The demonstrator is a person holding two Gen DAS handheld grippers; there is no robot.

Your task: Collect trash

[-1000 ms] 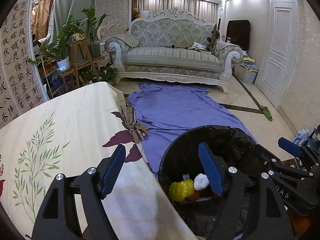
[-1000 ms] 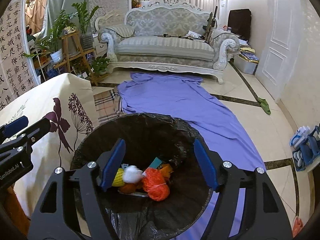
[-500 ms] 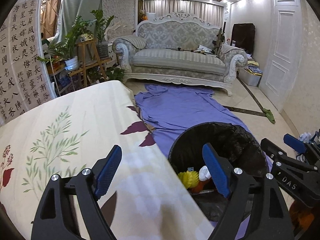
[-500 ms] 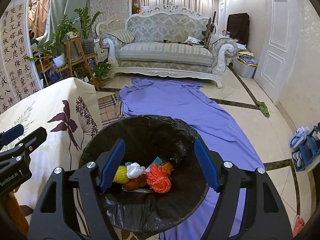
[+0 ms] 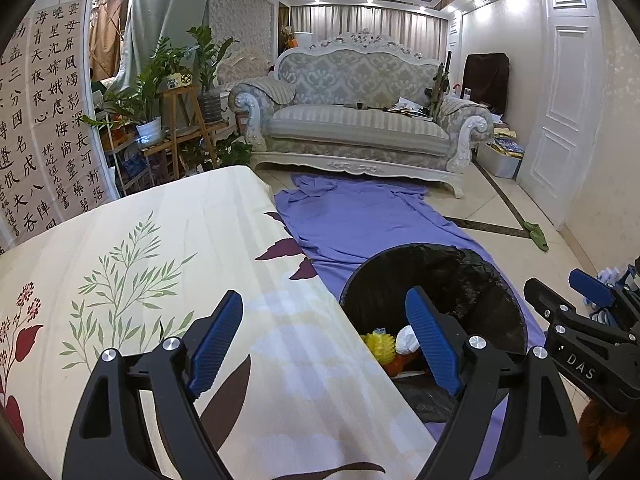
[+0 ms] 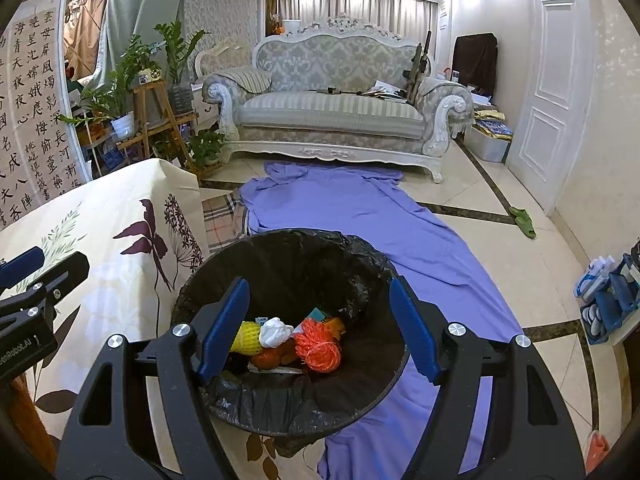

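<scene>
A round bin lined with a black bag (image 6: 300, 256) stands on the floor beside the table. Inside lie a yellow foam net (image 6: 246, 336), a crumpled white paper (image 6: 275, 330) and an orange rope bundle (image 6: 318, 346). My right gripper (image 6: 319, 284) hovers open above the bin with nothing between its fingers. My left gripper (image 5: 324, 296) is open and empty too, over the table's edge, with the bin (image 5: 460, 252) to its right. The yellow net (image 5: 380, 346) and white paper (image 5: 406, 338) show in that view as well.
The table under a cream floral cloth (image 5: 160, 240) fills the left. A purple sheet (image 6: 360, 208) runs across the tiled floor to a grey sofa (image 6: 332, 112). Plant stands (image 6: 160, 120) are at the far left, a green slipper (image 6: 524, 224) and a blue rack (image 6: 612, 304) at the right.
Both grippers have drawn back and up from the bin, which now looks smaller and farther. More of the tablecloth shows in the left wrist view. The left jaws stand slightly wider.
</scene>
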